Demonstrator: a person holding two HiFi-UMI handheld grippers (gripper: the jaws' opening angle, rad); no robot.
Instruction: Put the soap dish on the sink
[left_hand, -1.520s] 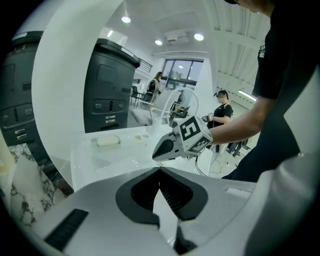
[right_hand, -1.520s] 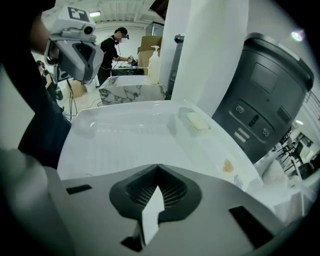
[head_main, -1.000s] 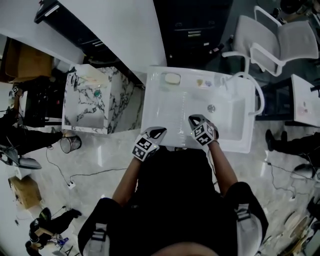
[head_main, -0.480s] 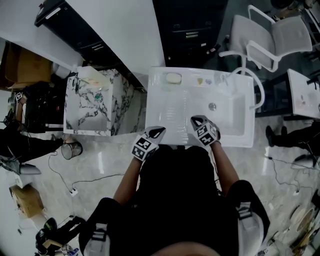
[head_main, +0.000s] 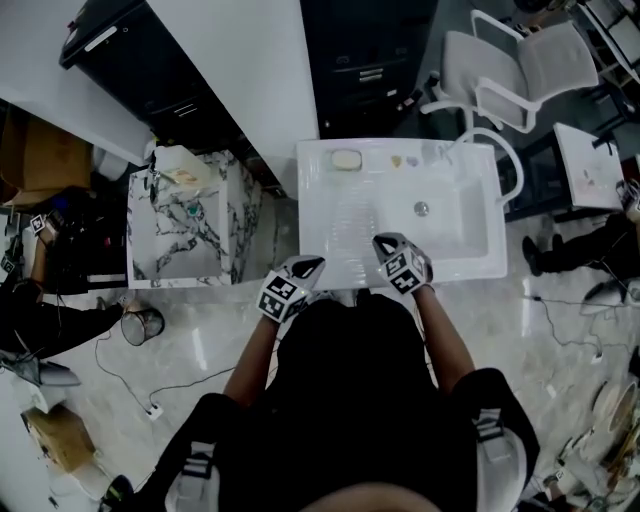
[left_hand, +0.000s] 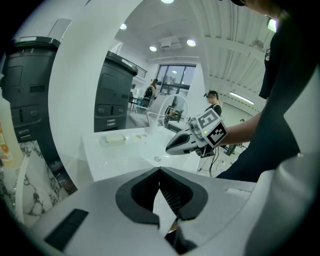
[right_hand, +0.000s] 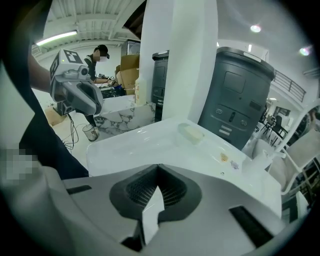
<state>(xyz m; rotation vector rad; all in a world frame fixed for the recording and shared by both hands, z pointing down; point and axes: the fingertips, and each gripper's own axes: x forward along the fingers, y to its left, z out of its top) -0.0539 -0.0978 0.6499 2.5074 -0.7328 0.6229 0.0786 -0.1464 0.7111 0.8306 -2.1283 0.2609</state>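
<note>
The soap dish (head_main: 346, 159), pale with a soap bar in it, rests on the back left ledge of the white sink (head_main: 312, 205). It also shows as the soap dish (left_hand: 114, 139) in the left gripper view and as the soap dish (right_hand: 192, 133) in the right gripper view. My left gripper (head_main: 310, 264) hovers at the sink's front edge, jaws shut and empty. My right gripper (head_main: 382, 241) is over the front rim beside it, also shut on nothing. Both are well short of the dish. The closed tips show as left gripper (left_hand: 159, 170) and right gripper (right_hand: 158, 166).
A curved white faucet (head_main: 494, 152) rises at the sink's back right, above the drain (head_main: 422, 209). Small bits (head_main: 398, 161) lie on the ledge. A marble-patterned cabinet (head_main: 190, 220) stands left of the sink, white chairs (head_main: 520, 70) behind it, cables and a bin (head_main: 142, 323) on the floor.
Both grippers stay shut near the sink's front edge; the head view has shifted a little. The soap dish has not moved.
</note>
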